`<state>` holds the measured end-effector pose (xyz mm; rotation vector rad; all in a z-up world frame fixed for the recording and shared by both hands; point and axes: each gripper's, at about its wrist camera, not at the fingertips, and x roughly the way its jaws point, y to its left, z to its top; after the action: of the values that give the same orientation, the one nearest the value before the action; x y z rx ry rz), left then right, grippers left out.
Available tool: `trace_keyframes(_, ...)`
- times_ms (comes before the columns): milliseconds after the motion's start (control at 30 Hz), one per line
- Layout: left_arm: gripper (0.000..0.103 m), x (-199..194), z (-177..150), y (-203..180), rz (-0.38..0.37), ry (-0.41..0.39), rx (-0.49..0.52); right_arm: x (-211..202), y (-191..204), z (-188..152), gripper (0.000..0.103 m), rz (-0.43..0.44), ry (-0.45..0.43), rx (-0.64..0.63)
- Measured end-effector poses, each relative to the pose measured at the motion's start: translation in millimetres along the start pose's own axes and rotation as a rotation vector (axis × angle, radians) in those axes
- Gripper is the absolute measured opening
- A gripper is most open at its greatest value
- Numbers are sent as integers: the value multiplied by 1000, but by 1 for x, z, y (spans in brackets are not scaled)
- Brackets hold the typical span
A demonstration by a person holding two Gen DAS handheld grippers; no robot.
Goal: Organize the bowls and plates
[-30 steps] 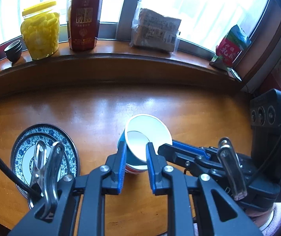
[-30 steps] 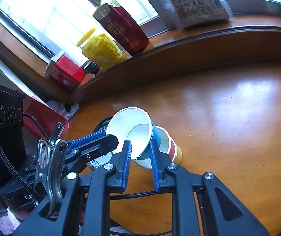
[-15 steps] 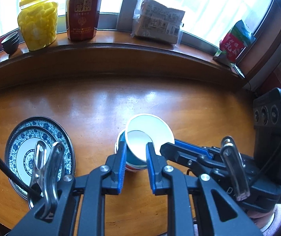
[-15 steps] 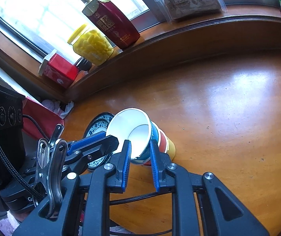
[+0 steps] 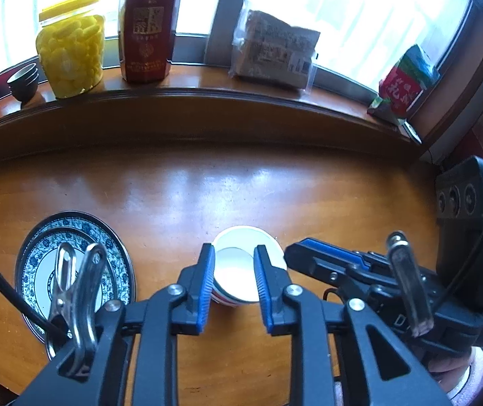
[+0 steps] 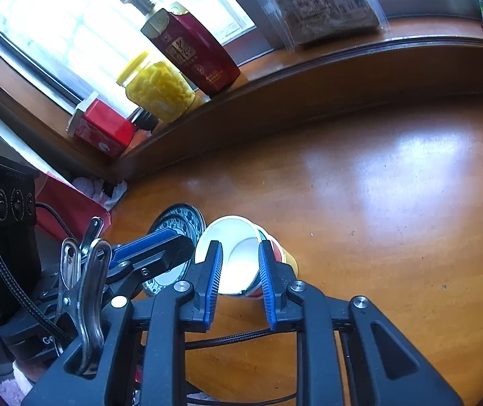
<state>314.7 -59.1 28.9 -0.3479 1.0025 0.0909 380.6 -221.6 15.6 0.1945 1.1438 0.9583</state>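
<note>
A stack of nested paper cups (image 5: 241, 264), white inside with blue, red and yellow outsides, stands on the wooden table; it also shows in the right wrist view (image 6: 241, 257). My left gripper (image 5: 234, 270) is open with its fingers on either side of the stack. My right gripper (image 6: 240, 267) is open around the same stack from the other side. A blue-and-white patterned plate (image 5: 113, 264) lies on the table to the left; its far rim shows in the right wrist view (image 6: 180, 216).
A raised wooden window sill (image 5: 207, 91) carries a yellow jar (image 5: 70, 45), a red bottle box (image 5: 148, 23), a bagged packet (image 5: 275, 52), a green-red packet (image 5: 405, 83), small dark bowls (image 5: 23, 79) and a red box (image 6: 102, 127).
Both grippers have opened and let go of the cup stack. The stack, tilted before, now stands upright on the table.
</note>
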Motion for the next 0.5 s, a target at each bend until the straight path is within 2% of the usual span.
trace_keyframes(233,24,-8,0,22,5,-13,-66,-7,-12,-2,30,-8,-3,4)
trace_keyframes(500,24,14,-24,46,38,74,-129,4,-35,-11,31,-38,48,32)
